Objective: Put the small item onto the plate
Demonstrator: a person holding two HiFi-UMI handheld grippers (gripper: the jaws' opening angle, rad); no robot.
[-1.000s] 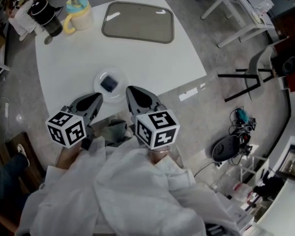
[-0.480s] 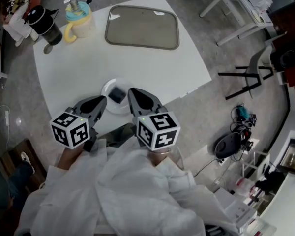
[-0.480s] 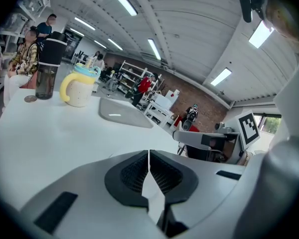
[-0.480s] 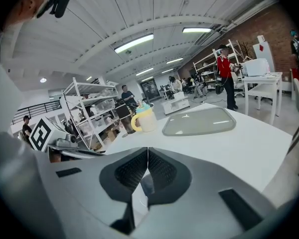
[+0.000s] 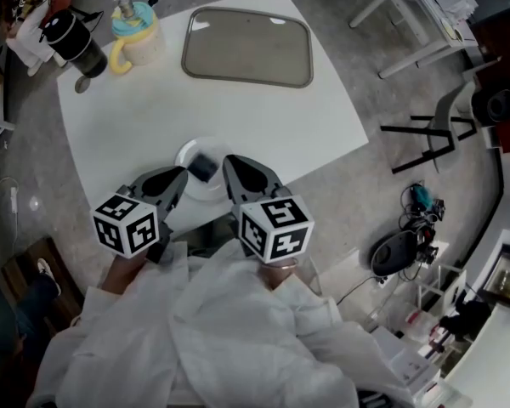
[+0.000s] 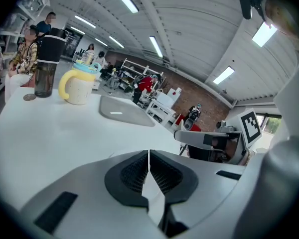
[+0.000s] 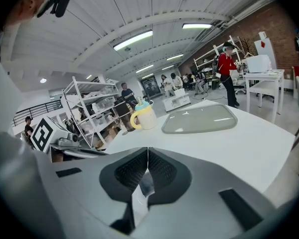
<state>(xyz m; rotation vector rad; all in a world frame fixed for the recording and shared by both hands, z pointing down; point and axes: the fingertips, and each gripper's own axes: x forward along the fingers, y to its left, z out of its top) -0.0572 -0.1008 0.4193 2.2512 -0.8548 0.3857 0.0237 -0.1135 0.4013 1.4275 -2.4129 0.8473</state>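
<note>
step: looks done, small item sits on the plate
left gripper: jaws pressed together, empty
right gripper: same, clamped on nothing
next: probably just pull both clear

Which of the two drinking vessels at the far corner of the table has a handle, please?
The cream cup with the teal lid: a yellow handle curves off its side. The dark tumbler standing beside it shows no handle.

Loose white sleeves, grey left gripper and right gripper, black ribbed pads, cubes with black-and-white markers
</note>
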